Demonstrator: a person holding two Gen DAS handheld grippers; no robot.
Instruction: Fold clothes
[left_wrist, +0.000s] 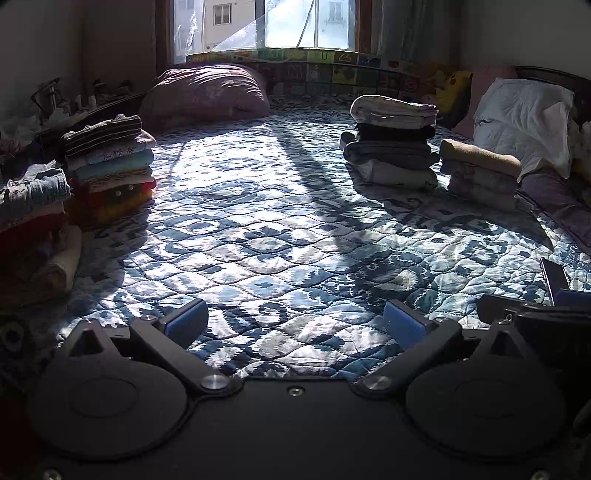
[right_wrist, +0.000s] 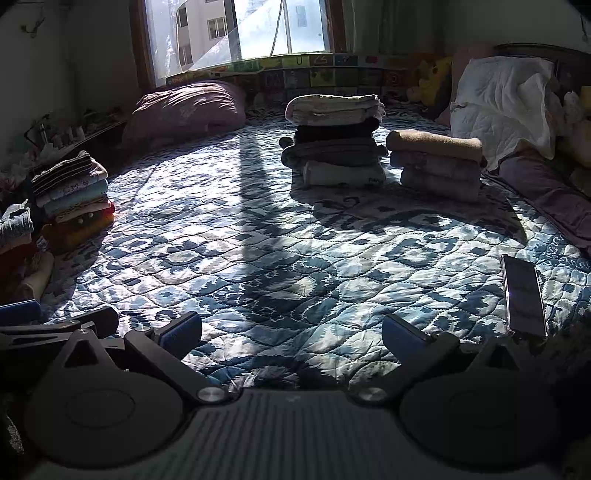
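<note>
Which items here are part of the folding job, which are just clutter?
Job:
- left stack
- near-left stack
- middle stack
- right stack
- left hand-held gripper, open
- right hand-held gripper, open

Lying about:
- phone
- pink pillow
- white quilt
- yellow toy
- bedspread

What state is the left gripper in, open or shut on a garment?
Open. The left gripper has its two blue fingertips spread wide apart, with only the bare quilt showing between them and no cloth held.

Sunlit window (right_wrist: 240, 33) behind quilted blue bedspread (right_wrist: 295, 258) — dim walls.
</note>
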